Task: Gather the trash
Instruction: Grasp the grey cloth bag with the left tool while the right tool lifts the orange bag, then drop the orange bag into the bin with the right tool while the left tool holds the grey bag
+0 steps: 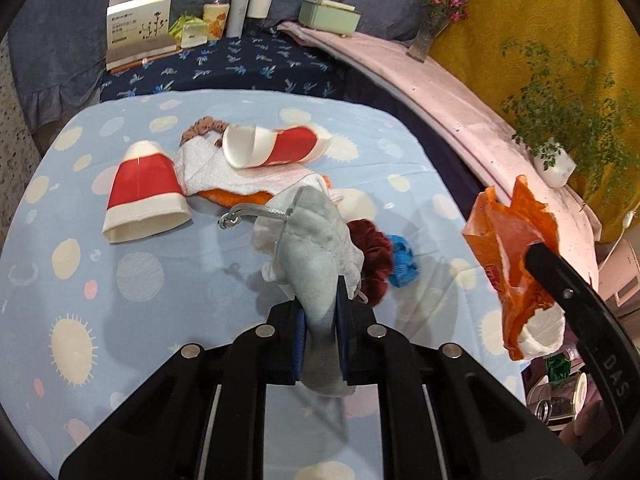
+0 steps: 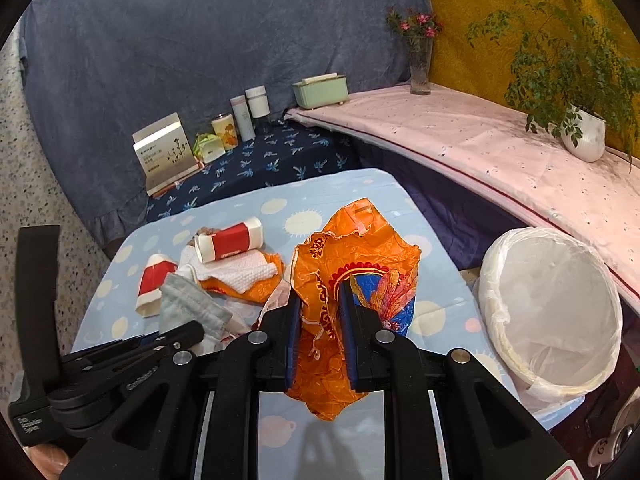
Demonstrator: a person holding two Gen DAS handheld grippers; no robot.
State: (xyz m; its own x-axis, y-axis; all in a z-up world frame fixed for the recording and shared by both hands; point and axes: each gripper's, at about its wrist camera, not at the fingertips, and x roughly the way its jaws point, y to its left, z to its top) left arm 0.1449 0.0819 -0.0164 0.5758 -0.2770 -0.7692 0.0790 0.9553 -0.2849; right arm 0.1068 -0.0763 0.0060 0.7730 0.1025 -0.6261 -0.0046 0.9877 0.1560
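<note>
A grey-blue drape (image 2: 168, 40) hangs across the back of the room, with a mustard-yellow patterned cloth (image 2: 500, 4) beside it on the right. Below the yellow cloth runs a long ledge under a pale pink cover (image 2: 480, 148), bearing a leafy plant in a white pot (image 2: 584, 136) and a glass vase of pink flowers (image 2: 420, 64). At the foot of the drape a dark blue floral cloth (image 1: 248, 64) carries an open carton (image 1: 138, 28), a few tubs and bottles, and a mint-green tissue box (image 1: 330, 16).

In front stands the table, spread with a light blue cloth printed with suns and dots (image 1: 80, 280). Just off its right edge stands a round bin lined with a white bag (image 2: 552, 312).

The trash lies in a heap near the middle of the table: two red-and-white paper cups, one on its side on top (image 1: 276, 146) and one mouth-down at the left (image 1: 144, 196), a white paper towel (image 1: 240, 176) under the upper cup, orange wrapping beneath that, then a dark red scrunchie (image 1: 374, 256) touching a blue one (image 1: 404, 260).

The right gripper (image 2: 320, 320) is clamped on a crumpled orange plastic bag (image 2: 360, 256), held above the table, near the bin. The left gripper (image 1: 320, 320) is closed on a grey cloth face mask (image 1: 316, 248), raised over the heap with its loops dangling.
</note>
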